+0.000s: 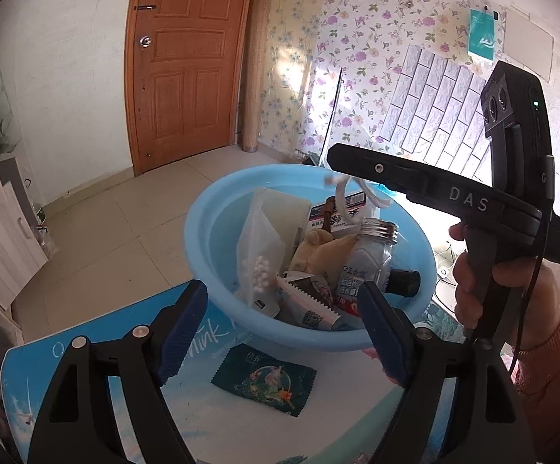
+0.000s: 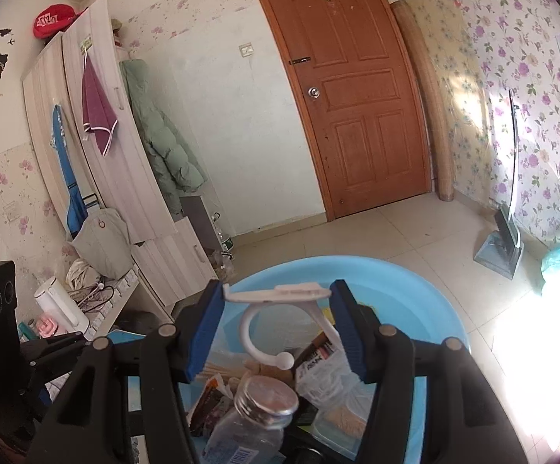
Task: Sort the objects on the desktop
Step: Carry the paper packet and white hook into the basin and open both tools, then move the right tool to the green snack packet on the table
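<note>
White hook held over the basin; dark green sachet lies just ahead of the empty left tongs.

Left wrist view: the left gripper (image 1: 280, 332) stands open with nothing between its blue pads, low over the blue desk mat (image 1: 98, 352). The dark green sachet (image 1: 263, 379) lies flat on the mat between and just below the fingertips, its long axis running across the gap, so the left hand is plainly the nearer one. Beyond it sits the light blue basin (image 1: 202, 232), filled with a glass jar (image 1: 372, 251), packets and a plush toy. Right wrist view: the right gripper (image 2: 276, 324) is clamped on the flat bar of a white plastic hook (image 2: 276, 294); the bar spans pad to pad, the curl hangs down, directly above the basin (image 2: 415, 290).
</note>
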`<state>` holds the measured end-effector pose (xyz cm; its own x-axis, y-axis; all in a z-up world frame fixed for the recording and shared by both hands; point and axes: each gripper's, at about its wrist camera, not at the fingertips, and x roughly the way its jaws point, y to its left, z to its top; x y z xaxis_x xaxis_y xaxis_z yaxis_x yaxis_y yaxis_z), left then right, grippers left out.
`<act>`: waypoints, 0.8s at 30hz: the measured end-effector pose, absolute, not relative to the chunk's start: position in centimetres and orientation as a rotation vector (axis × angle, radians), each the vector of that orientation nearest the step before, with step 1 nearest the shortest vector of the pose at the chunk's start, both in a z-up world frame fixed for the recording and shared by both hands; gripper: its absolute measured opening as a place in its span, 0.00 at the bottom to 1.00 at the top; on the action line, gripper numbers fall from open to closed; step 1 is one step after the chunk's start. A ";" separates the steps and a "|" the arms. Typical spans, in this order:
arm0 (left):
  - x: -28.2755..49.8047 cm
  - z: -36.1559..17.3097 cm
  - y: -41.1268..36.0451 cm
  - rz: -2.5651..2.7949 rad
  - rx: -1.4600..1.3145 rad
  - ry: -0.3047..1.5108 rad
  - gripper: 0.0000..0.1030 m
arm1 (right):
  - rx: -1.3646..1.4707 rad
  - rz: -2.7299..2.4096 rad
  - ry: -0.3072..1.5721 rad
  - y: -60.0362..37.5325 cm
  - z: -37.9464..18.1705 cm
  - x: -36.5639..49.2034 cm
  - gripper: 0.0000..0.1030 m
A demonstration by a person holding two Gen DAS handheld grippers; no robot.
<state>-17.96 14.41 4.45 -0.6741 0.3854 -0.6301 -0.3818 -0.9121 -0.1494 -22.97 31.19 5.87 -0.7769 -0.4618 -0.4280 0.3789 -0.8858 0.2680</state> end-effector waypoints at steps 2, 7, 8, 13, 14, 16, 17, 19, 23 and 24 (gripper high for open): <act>-17.7 4.1 13.6 2.552 -0.970 -0.024 0.81 | 0.685 -2.583 -0.198 30.6 6.1 -22.6 0.62; -16.6 2.0 11.8 2.557 -1.028 -0.053 0.86 | 0.679 -2.573 -0.170 30.7 6.1 -20.7 0.69; -16.4 1.5 11.5 2.553 -1.047 -0.059 0.86 | 0.679 -2.572 -0.171 30.9 6.0 -20.1 0.69; -15.9 -1.6 10.9 2.505 -1.163 -0.054 0.91 | 0.684 -2.597 -0.194 32.2 4.9 -16.9 0.69; -15.9 -2.3 10.9 2.494 -1.190 -0.040 0.92 | 0.684 -2.604 -0.197 32.4 4.7 -16.2 0.69; -15.6 -3.4 10.8 2.482 -1.230 -0.020 0.92 | 0.688 -2.604 -0.198 32.7 4.2 -14.6 0.69; -15.4 -3.8 10.6 2.477 -1.244 -0.020 0.92 | 0.694 -2.596 -0.206 32.7 3.9 -13.7 0.69; -15.1 -4.6 10.0 2.474 -1.274 -0.031 0.92 | 0.716 -2.568 -0.227 32.6 3.2 -12.4 0.69; -14.4 -5.8 9.0 2.475 -1.342 -0.030 0.92 | 0.814 -2.535 -0.126 30.8 1.2 -10.8 0.69; -14.4 -5.8 8.8 2.476 -1.363 -0.028 0.92 | 0.841 -2.527 -0.109 30.4 0.6 -10.7 0.69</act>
<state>-14.44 8.81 -5.85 -0.4974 0.2808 -0.8208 -0.2624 -0.9505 -0.1662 -10.71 30.38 0.58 -0.7006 -0.4592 -0.5462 0.4105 -0.8855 0.2179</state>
